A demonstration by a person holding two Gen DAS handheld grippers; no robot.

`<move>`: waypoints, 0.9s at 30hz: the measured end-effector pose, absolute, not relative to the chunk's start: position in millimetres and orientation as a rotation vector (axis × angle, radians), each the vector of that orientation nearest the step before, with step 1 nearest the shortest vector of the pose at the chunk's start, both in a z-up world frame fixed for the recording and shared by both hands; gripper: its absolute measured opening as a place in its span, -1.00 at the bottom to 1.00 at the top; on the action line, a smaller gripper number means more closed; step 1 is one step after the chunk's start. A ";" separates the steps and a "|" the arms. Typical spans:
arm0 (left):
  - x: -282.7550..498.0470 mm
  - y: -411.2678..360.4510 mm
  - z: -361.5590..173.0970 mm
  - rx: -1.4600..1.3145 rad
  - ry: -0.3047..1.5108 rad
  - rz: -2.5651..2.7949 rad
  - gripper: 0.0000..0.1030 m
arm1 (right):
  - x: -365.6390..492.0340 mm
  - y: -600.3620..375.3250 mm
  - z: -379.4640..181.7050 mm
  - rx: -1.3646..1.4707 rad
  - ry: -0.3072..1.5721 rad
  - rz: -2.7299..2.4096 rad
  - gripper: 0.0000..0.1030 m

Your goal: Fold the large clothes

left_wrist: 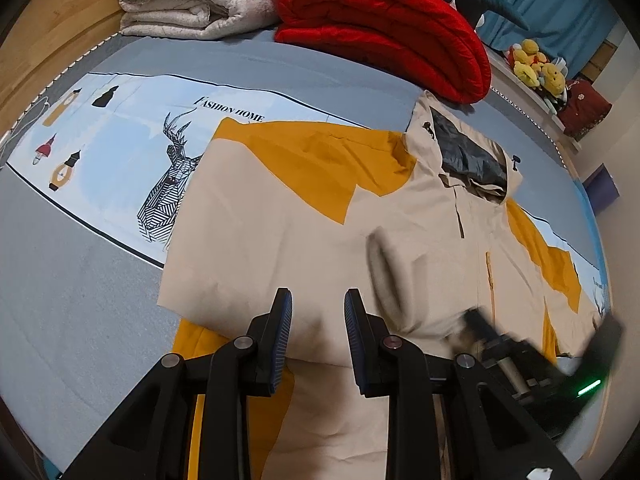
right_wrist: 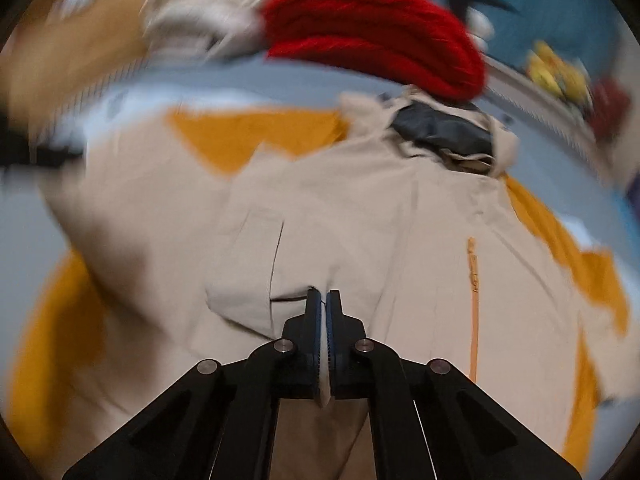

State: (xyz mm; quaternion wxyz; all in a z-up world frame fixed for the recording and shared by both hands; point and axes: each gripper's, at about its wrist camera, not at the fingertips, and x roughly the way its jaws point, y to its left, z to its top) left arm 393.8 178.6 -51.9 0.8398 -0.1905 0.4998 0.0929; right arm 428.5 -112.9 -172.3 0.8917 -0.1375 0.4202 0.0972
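Jacket (left_wrist: 280, 216), beige with yellow patches, lies flat on grey bed (left_wrist: 80, 280), front up, hood (left_wrist: 472, 152) toward red blanket (left_wrist: 384, 28). One sleeve folded across chest. White blanket (left_wrist: 192, 4) just beside red blanket, yellow plush toys (left_wrist: 536, 66) on its other side. My left gripper (left_wrist: 318, 312) hangs over jacket hem, jaws spread a bit, nothing between. My right gripper (right_wrist: 323, 300) pressed together, pinching thin beige fold of jacket near chest pocket flap (right_wrist: 244, 276). Right view blurry.
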 end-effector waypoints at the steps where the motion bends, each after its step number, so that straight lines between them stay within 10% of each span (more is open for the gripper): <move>1: 393.9 178.3 -51.9 -0.402 1.056 0.196 -0.53 | 430.3 -120.9 -162.0 -0.212 0.851 0.192 -0.96; 18: 401.1 173.0 -60.6 -0.402 1.076 0.201 -0.53 | 417.8 -289.9 -179.0 0.612 0.932 -0.302 -0.80; 22: 402.3 180.0 -61.4 -0.409 1.076 0.217 -0.53 | 419.0 -303.2 -182.3 0.720 0.935 -0.301 -0.12; 27: 402.4 186.0 -63.4 -0.423 1.079 0.230 -0.53 | 425.4 -306.2 -189.3 0.788 0.961 -0.255 -0.05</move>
